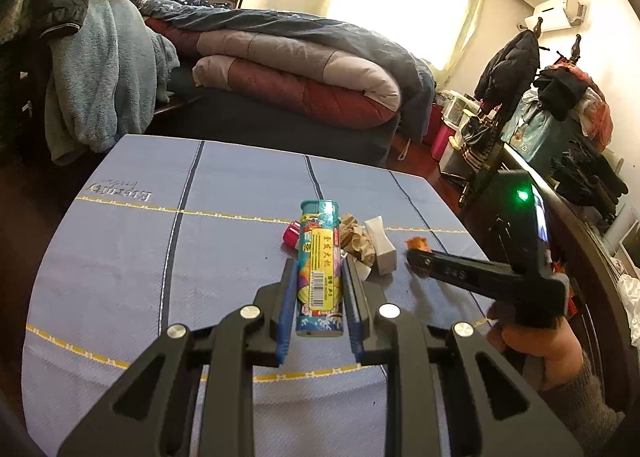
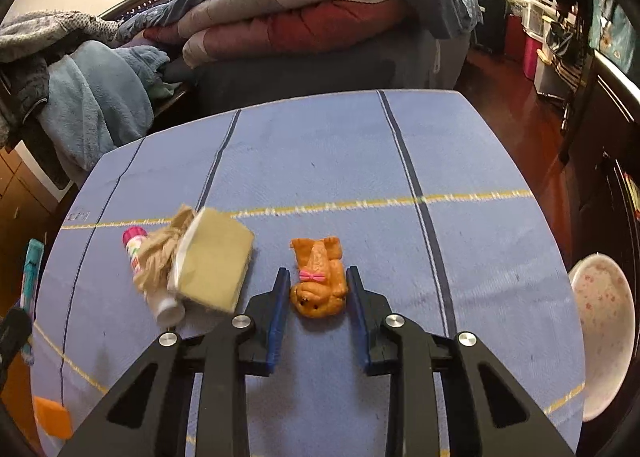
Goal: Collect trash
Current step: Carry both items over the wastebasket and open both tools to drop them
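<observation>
Two grippers work over one worktop [image 2: 320, 161] covered in a blue striped cloth. The left gripper [image 1: 320, 277] is clamped on one lighter [image 1: 320, 257], a teal one with a yellow label, held lengthwise between the blue pads and lifted clear of the cloth. The right gripper [image 2: 318, 293] has its fingers apart, one on either side of one orange toy [image 2: 318, 277] that lies on the cloth – whether the pads touch it cannot be told. Left of the toy sits a small heap of three things, touching each other: one tan box [image 2: 214, 265], one crumpled brown paper [image 2: 160, 257], and one small bottle [image 2: 138, 253] with a pink end and a white cap, partly under the paper. From the left wrist view the same heap shows just beyond the lighter – paper [image 1: 358, 239], box [image 1: 380, 245], the bottle's pink end [image 1: 292, 235] – with the right gripper [image 1: 416, 257] low beside it, at the toy [image 1: 416, 244]. One white speckled bowl [image 2: 604, 333] is at the worktop's right edge. One orange block [image 2: 52, 417] lies at the near left corner. Behind the worktop is a bed [image 1: 280, 69] with a folded quilt.
</observation>
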### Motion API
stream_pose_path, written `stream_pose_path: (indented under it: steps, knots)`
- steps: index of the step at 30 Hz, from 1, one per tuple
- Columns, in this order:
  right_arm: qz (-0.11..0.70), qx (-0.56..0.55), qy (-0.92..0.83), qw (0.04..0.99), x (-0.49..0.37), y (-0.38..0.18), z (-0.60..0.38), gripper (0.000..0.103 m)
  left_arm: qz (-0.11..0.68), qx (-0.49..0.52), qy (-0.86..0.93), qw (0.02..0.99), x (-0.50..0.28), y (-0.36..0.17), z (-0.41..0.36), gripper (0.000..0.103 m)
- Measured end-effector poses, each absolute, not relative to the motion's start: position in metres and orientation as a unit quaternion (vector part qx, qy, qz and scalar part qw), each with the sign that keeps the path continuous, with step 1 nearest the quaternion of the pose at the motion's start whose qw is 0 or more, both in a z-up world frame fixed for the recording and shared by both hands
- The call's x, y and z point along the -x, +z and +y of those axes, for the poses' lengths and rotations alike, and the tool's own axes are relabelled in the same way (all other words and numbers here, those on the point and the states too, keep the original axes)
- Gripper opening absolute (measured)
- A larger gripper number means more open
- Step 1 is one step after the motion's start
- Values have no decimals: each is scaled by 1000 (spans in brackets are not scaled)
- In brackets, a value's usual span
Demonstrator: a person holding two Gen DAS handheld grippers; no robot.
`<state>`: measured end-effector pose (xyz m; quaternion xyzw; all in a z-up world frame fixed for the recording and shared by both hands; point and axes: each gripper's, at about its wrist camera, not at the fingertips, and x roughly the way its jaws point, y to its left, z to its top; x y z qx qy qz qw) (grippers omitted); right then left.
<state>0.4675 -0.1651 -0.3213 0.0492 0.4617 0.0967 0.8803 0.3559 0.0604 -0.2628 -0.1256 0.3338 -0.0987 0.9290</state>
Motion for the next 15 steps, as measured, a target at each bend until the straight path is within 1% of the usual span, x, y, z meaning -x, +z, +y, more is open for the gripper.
stream_pose_path:
  steps: [7, 15]
  knots:
    - [468, -73, 108, 874, -442, -317, -178, 29, 334, 122, -95, 930, -350, -256, 53, 23]
    - [454, -91, 123, 878, -405, -299, -193, 29, 326, 112, -101, 933, -340, -239, 37, 23]
